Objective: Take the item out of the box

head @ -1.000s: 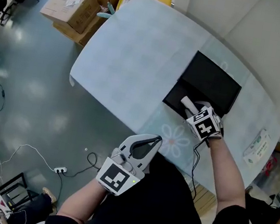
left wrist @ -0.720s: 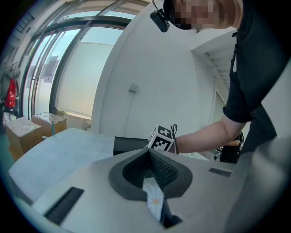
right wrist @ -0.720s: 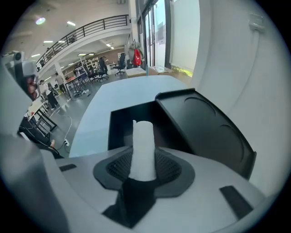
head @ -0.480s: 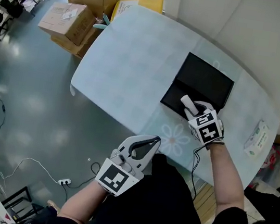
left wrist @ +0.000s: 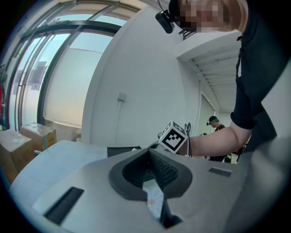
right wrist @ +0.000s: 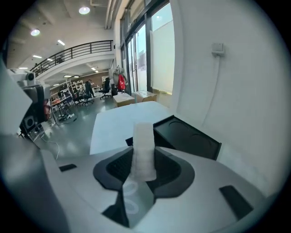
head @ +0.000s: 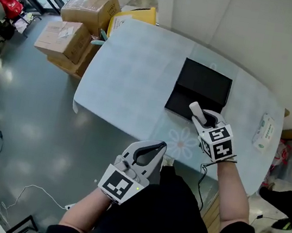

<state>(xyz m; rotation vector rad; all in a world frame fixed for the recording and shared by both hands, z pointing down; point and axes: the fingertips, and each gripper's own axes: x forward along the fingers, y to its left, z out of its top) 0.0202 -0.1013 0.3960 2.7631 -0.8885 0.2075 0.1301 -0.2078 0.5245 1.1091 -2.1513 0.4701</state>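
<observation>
Item (right wrist: 143, 150) sits clamped between right hand-held gripper (head: 202, 116) jaws.

— What sits on the surface (head: 131, 72) that has nothing to do with the job?
— A white packet (head: 265, 131) with green print, near the right edge. The cloth is pale blue, with a flower print (head: 181, 143) at the near edge.
— And around it?
— A grey floor (head: 26, 111). Cardboard boxes (head: 89, 6) are piled by the far left corner, with a yellow container (head: 133, 17) just beside them. A red bag (head: 8, 5) lies well to the left.
— The walls?
— White. A small wall box (right wrist: 218, 47) has a cord running down from it. Tall windows stand to the left of it, and a railed gallery (right wrist: 86, 48) is further off.
</observation>
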